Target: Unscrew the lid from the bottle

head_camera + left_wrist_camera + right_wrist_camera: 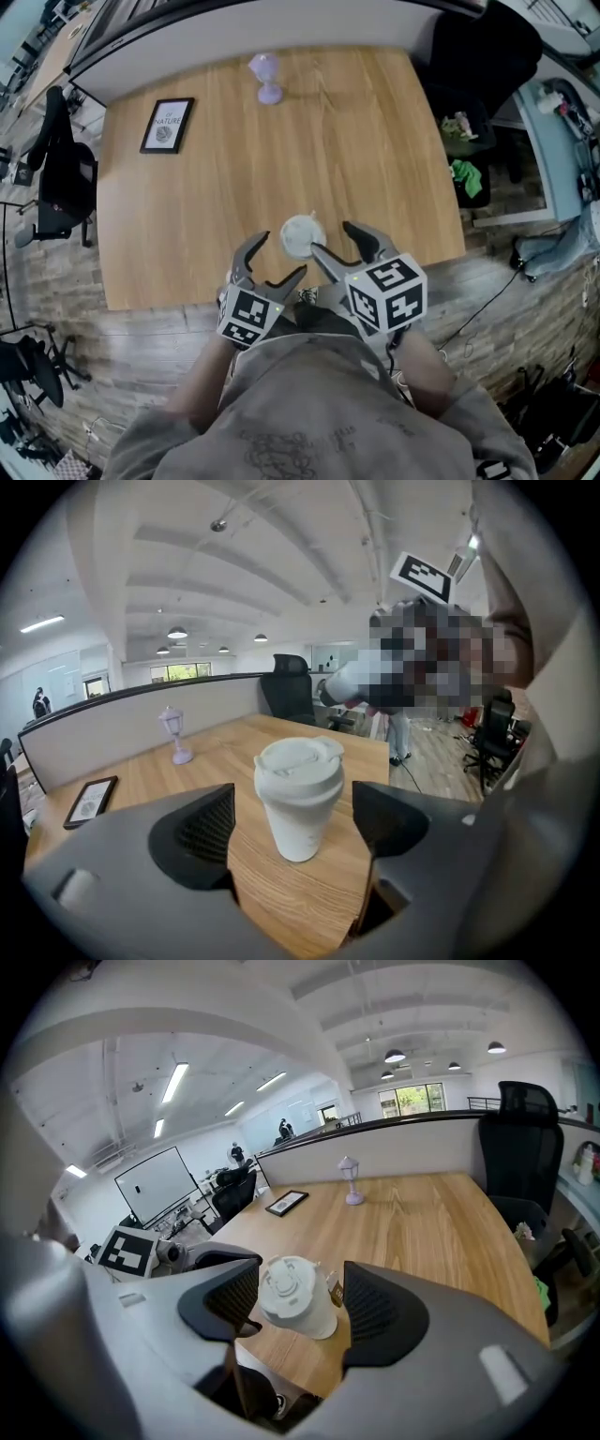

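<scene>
White bottle (301, 235) stands upright at the table's (375, 141) near edge, just ahead of the open right gripper (331, 237) and the open, seemingly farther left gripper (279, 255).

The person's arms reach forward from the chest with elbows bent. The bare left forearm (202, 394) and right forearm (427, 361) angle inward, so the two tools sit close side by side. The left tool (279, 255) points forward and down, with its marker cube (250, 316) on top. In the left gripper view its jaws stand wide apart, the dark ribbed pads (208, 825) facing each other. The right tool (330, 237) lies just beside it, slightly further forward and also tilted down, under its own marker cube (389, 292). Its jaws are apart too, a little narrower than the left pair, and press on nothing. The cubes hide both hands.
</scene>
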`<state>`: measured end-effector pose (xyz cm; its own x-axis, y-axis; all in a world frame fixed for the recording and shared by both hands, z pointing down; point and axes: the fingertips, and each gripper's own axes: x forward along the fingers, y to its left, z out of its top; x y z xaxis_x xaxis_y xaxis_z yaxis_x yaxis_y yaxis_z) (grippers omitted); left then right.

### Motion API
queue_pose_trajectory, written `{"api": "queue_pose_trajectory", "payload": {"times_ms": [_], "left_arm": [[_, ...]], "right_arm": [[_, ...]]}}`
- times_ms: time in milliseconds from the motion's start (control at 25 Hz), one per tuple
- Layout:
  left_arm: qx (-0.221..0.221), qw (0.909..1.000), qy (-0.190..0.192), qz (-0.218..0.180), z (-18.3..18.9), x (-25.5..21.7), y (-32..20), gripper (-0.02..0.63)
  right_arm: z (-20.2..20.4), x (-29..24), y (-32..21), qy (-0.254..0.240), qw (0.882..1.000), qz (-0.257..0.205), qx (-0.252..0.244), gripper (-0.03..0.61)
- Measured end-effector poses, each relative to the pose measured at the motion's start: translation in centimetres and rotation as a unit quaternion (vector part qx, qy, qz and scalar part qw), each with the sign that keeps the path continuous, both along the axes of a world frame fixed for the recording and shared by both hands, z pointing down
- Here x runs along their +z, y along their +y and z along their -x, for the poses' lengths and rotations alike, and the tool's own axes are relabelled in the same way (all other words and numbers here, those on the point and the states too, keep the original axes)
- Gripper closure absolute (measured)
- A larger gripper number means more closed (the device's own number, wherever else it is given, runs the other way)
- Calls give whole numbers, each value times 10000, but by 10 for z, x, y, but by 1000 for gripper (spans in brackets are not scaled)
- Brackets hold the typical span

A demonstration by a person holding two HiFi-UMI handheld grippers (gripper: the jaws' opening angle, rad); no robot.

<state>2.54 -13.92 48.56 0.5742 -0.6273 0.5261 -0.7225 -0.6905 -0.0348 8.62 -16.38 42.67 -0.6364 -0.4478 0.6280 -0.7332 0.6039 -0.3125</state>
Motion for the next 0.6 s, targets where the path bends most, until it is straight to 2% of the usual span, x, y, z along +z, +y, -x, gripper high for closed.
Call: {"api": "queue_pose_trajectory", "payload": {"times_ms": [160,440,600], "left_arm": [[64,9998,-46,195,0,21,3,219],[431,9987,-31,263,-4,41,-2,198],[823,9964,14,225,-8,54,-5,198]], "right_arm": [[5,4,-8,-1,9999,55,-96,310],[14,11,-11,40,9997,213,-92,310],[20,16,-8,66,9993,349,-74,310]]}}
